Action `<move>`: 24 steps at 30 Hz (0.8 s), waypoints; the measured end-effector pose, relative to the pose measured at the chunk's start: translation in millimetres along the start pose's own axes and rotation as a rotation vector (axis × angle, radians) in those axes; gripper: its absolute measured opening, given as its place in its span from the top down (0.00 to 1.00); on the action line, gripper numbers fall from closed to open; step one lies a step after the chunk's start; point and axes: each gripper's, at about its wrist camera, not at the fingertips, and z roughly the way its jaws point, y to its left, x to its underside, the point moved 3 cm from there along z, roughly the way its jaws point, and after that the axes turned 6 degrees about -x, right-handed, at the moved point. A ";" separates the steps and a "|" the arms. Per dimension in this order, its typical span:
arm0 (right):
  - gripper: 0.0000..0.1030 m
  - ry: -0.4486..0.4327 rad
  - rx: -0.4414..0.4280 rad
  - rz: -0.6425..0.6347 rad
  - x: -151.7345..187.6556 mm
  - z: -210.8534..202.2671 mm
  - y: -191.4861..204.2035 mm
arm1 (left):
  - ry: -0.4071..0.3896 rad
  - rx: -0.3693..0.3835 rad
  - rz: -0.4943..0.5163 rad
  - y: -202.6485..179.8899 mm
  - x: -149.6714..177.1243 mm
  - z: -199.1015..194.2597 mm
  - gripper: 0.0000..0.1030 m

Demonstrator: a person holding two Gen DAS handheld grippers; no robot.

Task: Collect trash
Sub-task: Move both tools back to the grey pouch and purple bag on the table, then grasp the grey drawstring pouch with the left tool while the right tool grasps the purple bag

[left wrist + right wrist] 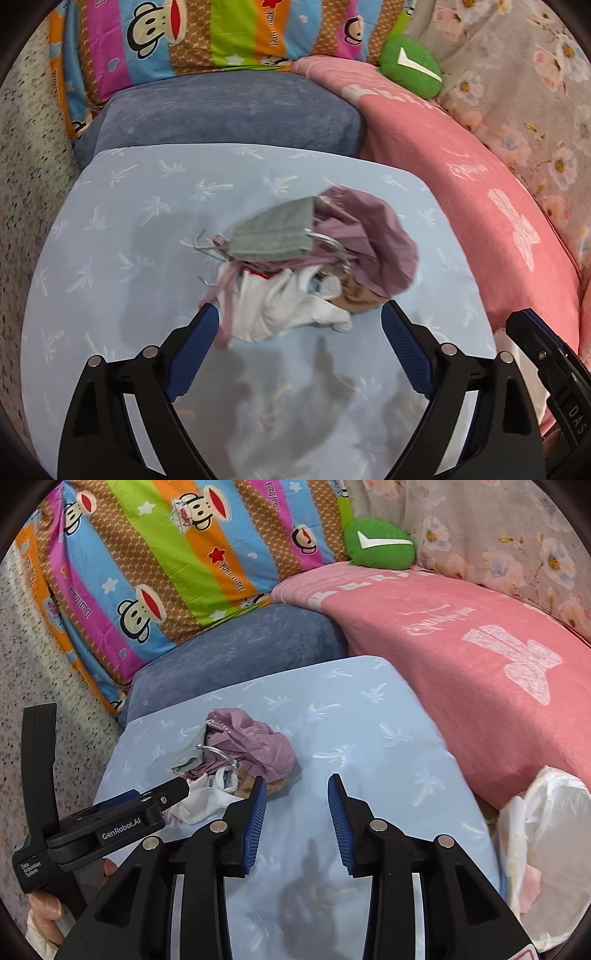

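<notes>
A crumpled trash pile [295, 266] sits mid-cushion [110, 295], clear of its edges. The left gripper [299, 332] has jaws spread wide, its left one touching the pile. The right gripper [297, 812] has jaws parted over bare fabric.

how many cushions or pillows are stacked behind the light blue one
3: blue-grey cushion directly behind, monkey-print pillow beyond it, small green cushion on the pink blanket. Others may be hidden.

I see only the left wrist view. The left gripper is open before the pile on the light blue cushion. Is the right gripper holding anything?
Observer: No. The right gripper is open, and only the blue cushion shows between its jaws.
Operator: Is there any bag nearby?
Observer: Yes. A white plastic bag lies at the cushion's right edge, beside the pink blanket.
</notes>
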 end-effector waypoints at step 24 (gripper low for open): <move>0.71 0.101 -0.019 -0.002 -21.0 109.2 15.5 | 0.112 0.145 -0.017 15.7 -35.3 64.7 0.71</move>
